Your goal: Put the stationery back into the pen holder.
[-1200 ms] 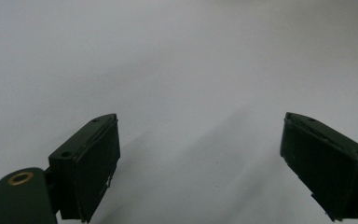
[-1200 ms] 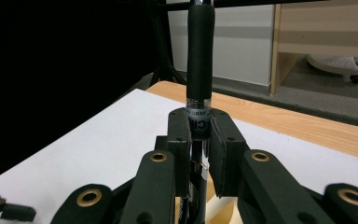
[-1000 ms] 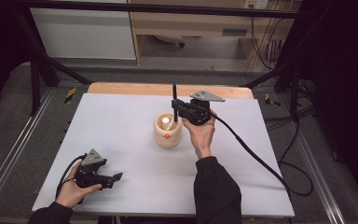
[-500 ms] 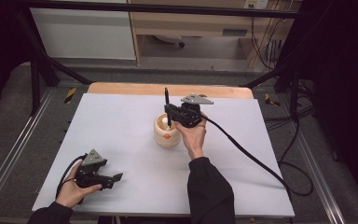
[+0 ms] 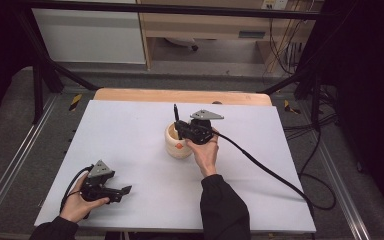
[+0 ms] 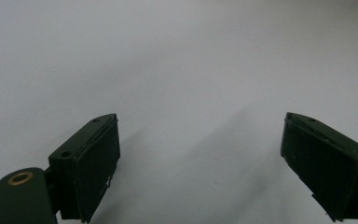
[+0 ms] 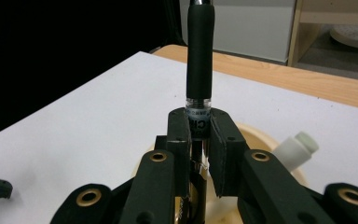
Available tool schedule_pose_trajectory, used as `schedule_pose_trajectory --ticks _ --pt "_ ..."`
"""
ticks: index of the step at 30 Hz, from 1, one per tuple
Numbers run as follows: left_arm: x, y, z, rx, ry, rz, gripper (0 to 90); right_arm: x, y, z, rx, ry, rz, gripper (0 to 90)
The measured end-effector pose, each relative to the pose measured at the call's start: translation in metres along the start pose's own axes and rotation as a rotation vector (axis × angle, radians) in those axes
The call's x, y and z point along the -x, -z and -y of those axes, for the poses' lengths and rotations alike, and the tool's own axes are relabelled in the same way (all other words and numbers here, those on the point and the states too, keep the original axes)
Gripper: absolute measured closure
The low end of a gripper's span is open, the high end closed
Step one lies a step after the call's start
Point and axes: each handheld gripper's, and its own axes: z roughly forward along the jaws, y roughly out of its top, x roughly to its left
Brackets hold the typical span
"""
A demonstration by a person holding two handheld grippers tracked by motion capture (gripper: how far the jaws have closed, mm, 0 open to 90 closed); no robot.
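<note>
Here the right gripper (image 7: 199, 135) is clamping a pen (image 7: 199, 60) between its jaws, the pads pressing on the clear band just below the black grip sleeve. The pen is standing nearly upright, its long axis running straight up out of the jaws and down toward the cup (image 5: 178, 141) directly beneath. The cup's cream rim is showing just behind the jaws in the right gripper view, with a white capped marker (image 7: 297, 145) leaning inside it. Judging from this, the pen is being lowered into the cup, so the move is turning on keeping that axis over the opening. The left gripper (image 5: 115, 192) is resting on the table (image 5: 130, 130), well apart from the cup, jaws spread and holding nothing.
</note>
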Motion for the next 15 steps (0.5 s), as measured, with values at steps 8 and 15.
schedule_pose_trajectory --ticks 8,15 --pt "0.000 0.000 0.000 -0.002 0.000 -0.001 11.7 0.000 0.001 0.012 -0.022 0.006 -0.015 79.7" --pt "0.000 0.000 0.000 -0.001 0.000 0.000 11.7 -0.002 0.002 0.014 -0.038 0.013 -0.018 77.9"
